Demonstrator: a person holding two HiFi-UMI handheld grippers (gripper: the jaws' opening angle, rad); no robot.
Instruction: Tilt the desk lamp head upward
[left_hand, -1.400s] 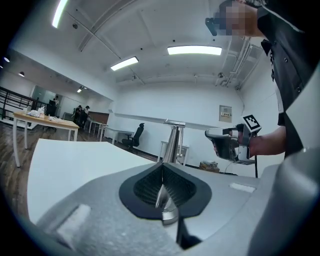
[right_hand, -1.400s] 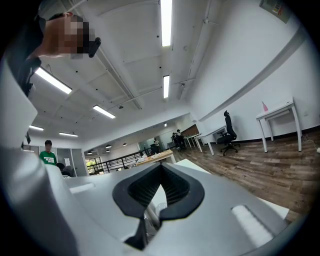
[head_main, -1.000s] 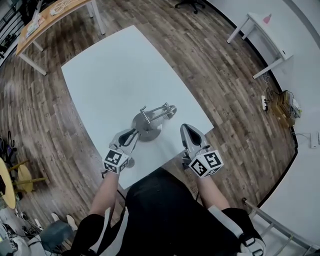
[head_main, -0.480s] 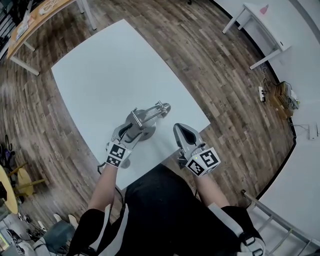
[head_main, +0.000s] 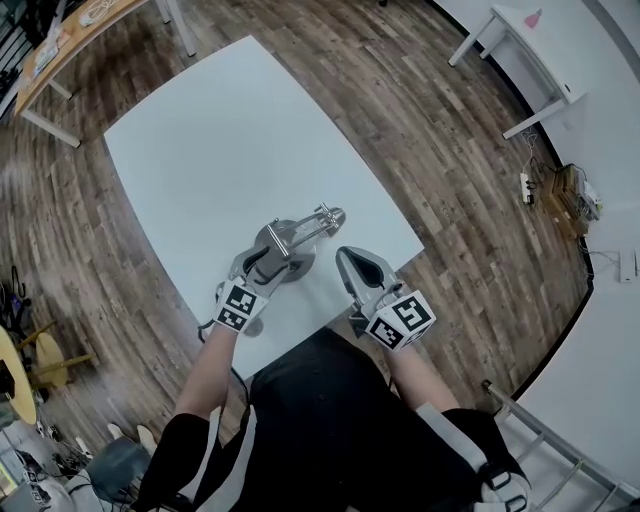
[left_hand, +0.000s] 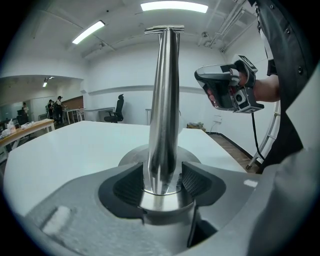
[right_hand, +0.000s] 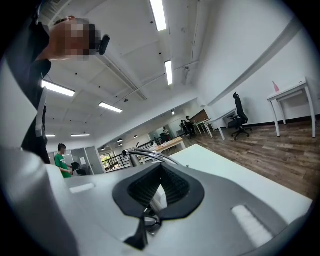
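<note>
At the left, our left tool (head_main: 266, 263) reaches down over the round base of the desk lamp (head_main: 298, 258). The lamp stands on the white desk (head_main: 220, 130), close to its near edge. The tool's jaws have just been opening and now stand wide apart. The lamp's upright metal stem (left_hand: 164, 100) is between them, with the pads flanking it but not clamping it. The lamp head (head_main: 331, 214) lies off to the right of the base. Further right, our right tool (head_main: 348, 259) hovers near the lamp without touching it, its jaws closed together on nothing.
</note>
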